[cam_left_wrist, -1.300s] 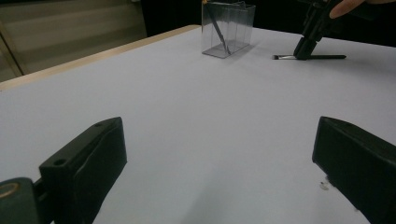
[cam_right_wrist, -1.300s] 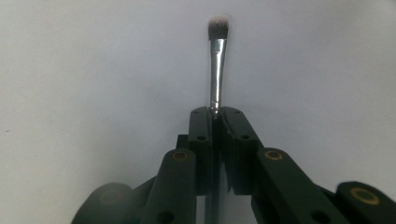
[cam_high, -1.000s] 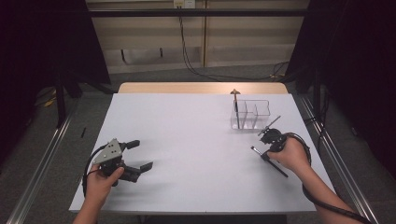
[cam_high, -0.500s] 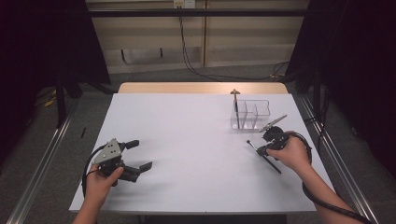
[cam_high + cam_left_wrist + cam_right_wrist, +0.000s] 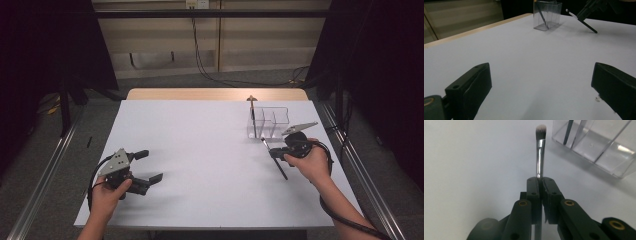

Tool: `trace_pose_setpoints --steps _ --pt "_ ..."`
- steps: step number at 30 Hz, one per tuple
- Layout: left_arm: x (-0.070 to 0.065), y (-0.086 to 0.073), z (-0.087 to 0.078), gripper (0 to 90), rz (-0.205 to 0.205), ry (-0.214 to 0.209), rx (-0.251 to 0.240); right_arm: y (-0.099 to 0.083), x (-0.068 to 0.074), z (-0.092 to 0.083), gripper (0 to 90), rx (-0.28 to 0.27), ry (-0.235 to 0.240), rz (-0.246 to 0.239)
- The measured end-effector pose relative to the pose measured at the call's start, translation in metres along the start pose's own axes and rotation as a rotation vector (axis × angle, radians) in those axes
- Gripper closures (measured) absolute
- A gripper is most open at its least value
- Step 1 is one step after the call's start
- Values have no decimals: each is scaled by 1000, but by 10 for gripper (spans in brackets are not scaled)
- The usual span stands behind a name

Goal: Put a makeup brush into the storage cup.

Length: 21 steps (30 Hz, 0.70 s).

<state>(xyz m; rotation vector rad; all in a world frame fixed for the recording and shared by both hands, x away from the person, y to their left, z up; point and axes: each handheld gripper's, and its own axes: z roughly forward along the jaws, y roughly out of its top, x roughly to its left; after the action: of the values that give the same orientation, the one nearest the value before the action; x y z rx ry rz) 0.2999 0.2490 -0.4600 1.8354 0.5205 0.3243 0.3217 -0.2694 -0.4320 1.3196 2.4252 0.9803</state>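
Observation:
My right gripper (image 5: 276,153) is shut on the handle of a thin black makeup brush (image 5: 283,172), held just above the white table (image 5: 200,145) at its right. In the right gripper view the jaws (image 5: 540,181) pinch the brush (image 5: 540,150), whose pale bristle tip points ahead, left of the clear organizer (image 5: 599,147). That clear organizer (image 5: 270,122) stands just beyond the hand, with another brush (image 5: 253,117) upright in its left compartment. My left gripper (image 5: 150,166) rests at the front left, open, with nothing between its jaws (image 5: 541,87).
The left gripper view looks across bare white tabletop to the organizer (image 5: 547,15) and the other gripper's brush (image 5: 587,25) at the far side. A wooden strip (image 5: 215,94) borders the table's back edge. Metal rails run along both sides.
The right hand has turned the brush, so its bristle end now lies farther from me and closer to the organizer. The left gripper has not moved.

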Motion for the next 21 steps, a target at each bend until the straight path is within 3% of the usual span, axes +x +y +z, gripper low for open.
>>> trace_pose_setpoints --steps 11,21 --pt "0 0 0 29 -3 -3 -3 4 3 -11 851 -230 -1 32" --pt "0 0 0 29 -1 -2 -1 7 9 -16 851 -351 10 34"
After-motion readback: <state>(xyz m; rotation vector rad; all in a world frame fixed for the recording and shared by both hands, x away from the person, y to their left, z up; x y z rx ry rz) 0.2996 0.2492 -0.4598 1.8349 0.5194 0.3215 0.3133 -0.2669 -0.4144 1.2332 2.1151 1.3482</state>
